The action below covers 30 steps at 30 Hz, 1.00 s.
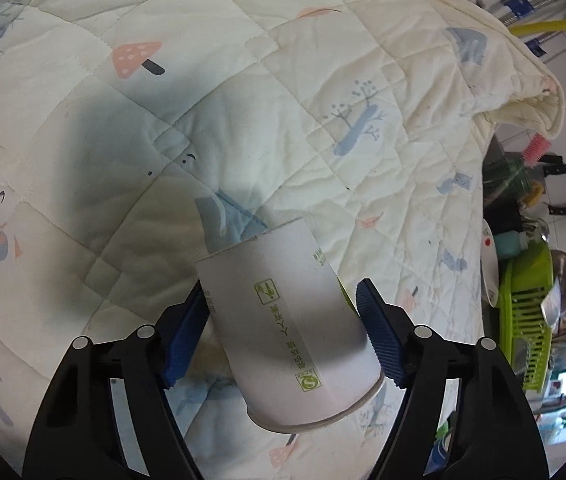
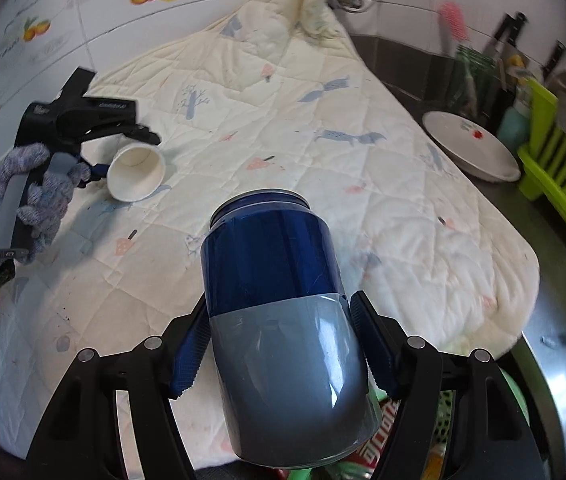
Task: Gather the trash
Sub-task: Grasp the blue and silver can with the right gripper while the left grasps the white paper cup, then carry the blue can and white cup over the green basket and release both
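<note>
Left wrist view is showing the left gripper [image 1: 283, 332] clamping a white paper cup [image 1: 289, 336] between its blue pads, lifted above the quilted blanket [image 1: 243, 100]. Across from it, the right gripper [image 2: 281, 344] is squeezing a blue and grey can [image 2: 283, 320], poised over a green basket [image 2: 447, 412] of rubbish. Both pieces are judged collected; next, each jaw pair needs opening above that basket, can probably first.

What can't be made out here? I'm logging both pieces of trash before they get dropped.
- Can label: right wrist view shows only plain blue and grey.
- Paper cup contents: left wrist view shows only its outside.
- Bin below the can: mostly hidden by right gripper.
</note>
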### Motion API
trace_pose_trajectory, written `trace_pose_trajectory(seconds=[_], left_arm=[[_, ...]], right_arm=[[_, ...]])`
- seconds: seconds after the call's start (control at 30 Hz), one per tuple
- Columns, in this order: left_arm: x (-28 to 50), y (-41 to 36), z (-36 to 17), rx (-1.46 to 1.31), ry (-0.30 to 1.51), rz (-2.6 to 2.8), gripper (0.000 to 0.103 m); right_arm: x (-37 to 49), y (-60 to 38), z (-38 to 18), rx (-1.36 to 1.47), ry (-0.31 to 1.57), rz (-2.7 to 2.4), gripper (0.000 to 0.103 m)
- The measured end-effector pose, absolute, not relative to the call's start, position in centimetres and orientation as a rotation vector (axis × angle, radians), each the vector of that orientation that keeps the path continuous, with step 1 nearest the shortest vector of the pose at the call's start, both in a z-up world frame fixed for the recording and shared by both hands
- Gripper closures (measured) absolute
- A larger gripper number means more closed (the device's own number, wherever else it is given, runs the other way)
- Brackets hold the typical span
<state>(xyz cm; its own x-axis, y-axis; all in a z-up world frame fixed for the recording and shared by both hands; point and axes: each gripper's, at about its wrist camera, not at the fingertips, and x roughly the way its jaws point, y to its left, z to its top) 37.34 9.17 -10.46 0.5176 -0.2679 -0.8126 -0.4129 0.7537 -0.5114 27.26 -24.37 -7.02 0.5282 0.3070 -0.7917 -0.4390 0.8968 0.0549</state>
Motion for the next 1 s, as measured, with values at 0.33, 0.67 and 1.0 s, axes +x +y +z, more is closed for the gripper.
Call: trace_pose_trajectory(seconds=[0.33,0.67,1.0], left_arm=[[34.8,7.0,-8.3,-0.639,1.037,0.007,0.04],[31.6,3.7,-6.7,-0.6,1.039,-0.127,0.041],[28.2,-2.3,-4.6,-0.531,1.034,-0.308,0.041]], right_arm=[[24.1,-27.3,-6.6,-0.084,0.907,0.374,0.037],[20.8,-32.2,-6.3,0.001,0.897,0.263,0.037],[17.4,-39.3,-8.0,0.051,0.942,0.065,0.037]])
